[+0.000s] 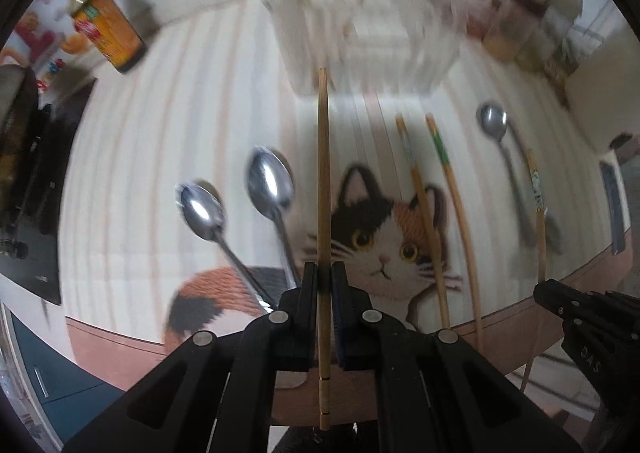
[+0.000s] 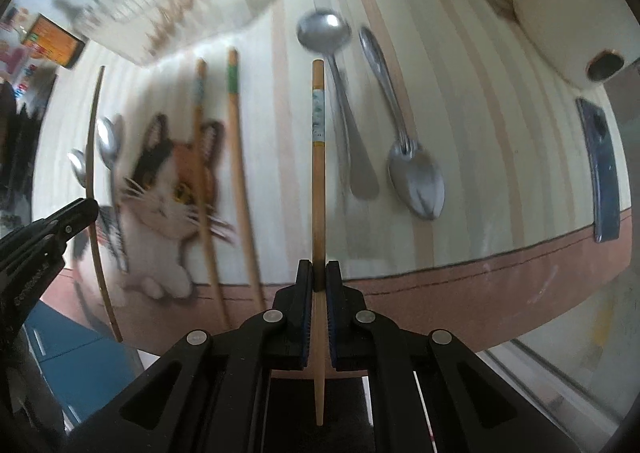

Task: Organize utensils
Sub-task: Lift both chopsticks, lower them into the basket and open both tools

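I have a chopstick pinched in each tool. The left gripper (image 1: pixel 324 281) is pressed together on a plain pale wooden chopstick (image 1: pixel 323 181), gripped partway along so that most of its length points toward the far white slatted plastic rack (image 1: pixel 360 25), where I judge the utensils belong. The right gripper (image 2: pixel 319 279) is clamped on a wooden chopstick with a printed white-and-blue band (image 2: pixel 318 141), held the same way, lined up with the fingers.

Both sticks look clear of the striped cream cloth with a calico cat print (image 1: pixel 160 133). Two more wooden chopsticks (image 1: pixel 436 213), one with a green band, lie side by side across the cat's face between my two tools. Two shiny steel spoons (image 1: pixel 240 197) rest to the left, bowls toward the far side; a dull steel spoon (image 2: pixel 332 65) and a second steel spoon (image 2: pixel 404 149), bowl nearest me, lie to the right.

Carrying one stick per tool lets me deliver a pair at once, I think.
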Available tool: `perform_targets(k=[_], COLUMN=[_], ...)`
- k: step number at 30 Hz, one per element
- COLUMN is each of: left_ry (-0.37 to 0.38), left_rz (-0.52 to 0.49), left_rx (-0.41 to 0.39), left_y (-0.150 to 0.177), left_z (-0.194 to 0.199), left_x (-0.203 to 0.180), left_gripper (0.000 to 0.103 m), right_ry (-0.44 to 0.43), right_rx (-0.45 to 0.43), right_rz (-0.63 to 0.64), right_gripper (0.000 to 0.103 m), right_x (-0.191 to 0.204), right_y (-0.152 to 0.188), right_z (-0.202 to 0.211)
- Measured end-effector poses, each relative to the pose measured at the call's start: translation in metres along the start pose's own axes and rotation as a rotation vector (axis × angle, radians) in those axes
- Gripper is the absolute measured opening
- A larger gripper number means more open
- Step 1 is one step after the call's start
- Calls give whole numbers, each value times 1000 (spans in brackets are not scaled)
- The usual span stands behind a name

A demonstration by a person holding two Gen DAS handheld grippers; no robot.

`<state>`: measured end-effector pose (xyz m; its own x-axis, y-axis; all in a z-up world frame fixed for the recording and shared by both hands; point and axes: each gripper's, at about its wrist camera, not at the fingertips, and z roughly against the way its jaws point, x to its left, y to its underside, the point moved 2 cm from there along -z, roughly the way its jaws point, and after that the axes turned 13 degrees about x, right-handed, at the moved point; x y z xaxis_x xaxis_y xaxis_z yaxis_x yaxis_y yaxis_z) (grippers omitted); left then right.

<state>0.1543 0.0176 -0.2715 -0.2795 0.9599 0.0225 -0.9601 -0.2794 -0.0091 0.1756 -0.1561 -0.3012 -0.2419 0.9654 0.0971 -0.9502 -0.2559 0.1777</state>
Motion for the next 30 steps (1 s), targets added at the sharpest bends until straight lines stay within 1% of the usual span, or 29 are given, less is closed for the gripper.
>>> perform_targets(k=[4, 7, 11, 15, 17, 21, 24, 27, 30], left_ry=[2, 13, 31, 56, 81, 120, 160, 205, 254], left_rz=[40, 65, 88, 95, 99, 94, 95, 109, 127], left_rx=[-76, -124, -190, -248, -270, -283, -269, -235, -190], left_y=[2, -3, -17, -38, -54, -87, -118, -153, -185], left_z=[36, 62, 94, 127, 141, 155, 158, 155, 149], left_x=[21, 37, 48, 52, 51, 44, 38, 37, 37], left_gripper=[4, 4, 4, 4, 4, 4, 4, 4, 4], right_ry=[-30, -48, -84, -121, -138, -161, -196, -245, -294], right_rx=[-55, -99, -162, -218, -242, -290, -304, -306, -284], right_rz=[2, 5, 8, 16, 20, 31, 32, 33, 30], right_gripper=[6, 6, 6, 6, 6, 6, 6, 6, 6], right_x=[1, 0, -1, 4, 5, 10, 16, 25, 36], right_y=[-4, -11, -20, -45, -58, -95, -125, -163, -197], right_z=[30, 52, 88, 123, 138, 166, 182, 192, 191])
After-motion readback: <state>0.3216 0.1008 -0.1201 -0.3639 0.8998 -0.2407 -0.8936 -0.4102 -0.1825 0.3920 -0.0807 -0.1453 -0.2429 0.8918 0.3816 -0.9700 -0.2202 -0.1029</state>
